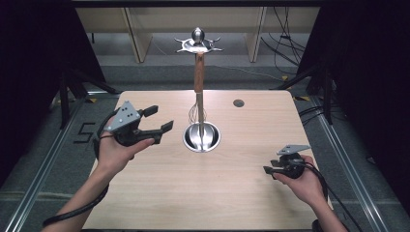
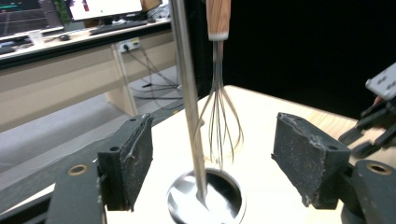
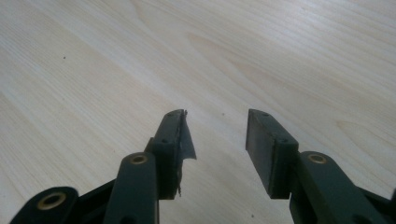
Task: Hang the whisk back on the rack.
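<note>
**Open jaws face hanging whisk at centre of table**

The left gripper (image 1: pixel 161 119), jaws spread wide and holding nothing, is raised in the person's left hand (image 1: pixel 116 150) and aimed at the whisk (image 2: pixel 219 122). The whisk, wooden-handled, hangs just beside the steel pole of the utensil stand (image 1: pixel 199 72), its wires above the stand's round base (image 1: pixel 201 137) at the middle of the wooden table (image 1: pixel 203 193). Well apart, near the table's right edge, the right gripper (image 1: pixel 267 167) sits low over bare wood, jaws parted and empty.
</note>
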Demonstrator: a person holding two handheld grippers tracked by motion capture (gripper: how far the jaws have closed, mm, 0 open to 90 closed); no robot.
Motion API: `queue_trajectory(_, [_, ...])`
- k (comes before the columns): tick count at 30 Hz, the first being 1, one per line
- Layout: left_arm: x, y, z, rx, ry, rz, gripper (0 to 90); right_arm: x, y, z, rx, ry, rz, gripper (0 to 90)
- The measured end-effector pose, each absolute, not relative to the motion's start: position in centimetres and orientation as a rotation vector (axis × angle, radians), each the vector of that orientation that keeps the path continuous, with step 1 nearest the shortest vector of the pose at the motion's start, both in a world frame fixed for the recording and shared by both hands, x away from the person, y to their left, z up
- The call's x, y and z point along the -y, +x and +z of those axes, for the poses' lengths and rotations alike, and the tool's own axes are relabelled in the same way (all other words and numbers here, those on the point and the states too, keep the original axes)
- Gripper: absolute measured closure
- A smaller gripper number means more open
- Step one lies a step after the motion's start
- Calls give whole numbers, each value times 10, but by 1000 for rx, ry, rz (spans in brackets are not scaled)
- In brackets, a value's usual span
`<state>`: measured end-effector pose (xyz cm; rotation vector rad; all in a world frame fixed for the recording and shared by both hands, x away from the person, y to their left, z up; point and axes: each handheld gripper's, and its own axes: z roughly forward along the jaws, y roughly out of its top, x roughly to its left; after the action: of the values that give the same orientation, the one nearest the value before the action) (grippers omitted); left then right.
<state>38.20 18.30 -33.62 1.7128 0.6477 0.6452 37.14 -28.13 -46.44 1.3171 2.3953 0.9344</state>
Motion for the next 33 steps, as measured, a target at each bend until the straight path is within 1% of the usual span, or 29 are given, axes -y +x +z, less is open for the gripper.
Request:
queue_trajectory(9, [-209, 356, -382, -749, 1776, 661, 266, 284, 373, -467, -2382, 1265, 939, 560])
queue_trajectory(10, [-212, 356, -387, -724, 1784, 678, 267, 283, 373, -467, -2380, 1278, 941, 559])
queue_trajectory(13, [-219, 349, -408, -756, 1820, 706, 268, 282, 373, -466, -2385, 1303, 948, 555])
queue_trajectory(16, [-225, 346, -427, -772, 1853, 692, 268, 284, 374, -466, -2410, 1251, 916, 552])
queue_trajectory(17, [-227, 345, -433, -783, 1861, 684, 268, 282, 372, -465, -2417, 1323, 914, 552])
queue_trajectory(22, [-232, 344, -460, -823, 1922, 639, 268, 282, 373, -466, -2421, 1306, 916, 549])
queue_trajectory(25, [-231, 348, -475, -859, 1954, 508, 271, 284, 374, -466, -2423, 1269, 914, 546])
queue_trajectory(26, [-229, 349, -477, -868, 1962, 482, 270, 283, 372, -466, -2424, 1330, 907, 545])
queue_trajectory(28, [-225, 353, -479, -846, 1990, 488, 270, 284, 373, -467, -2424, 1323, 908, 543])
queue_trajectory(32, [-221, 353, -482, -877, 1997, 462, 268, 287, 376, -470, -2406, 1265, 928, 537])
queue_trajectory(33, [-223, 355, -482, -853, 2016, 469, 268, 287, 376, -470, -2406, 1265, 928, 537])
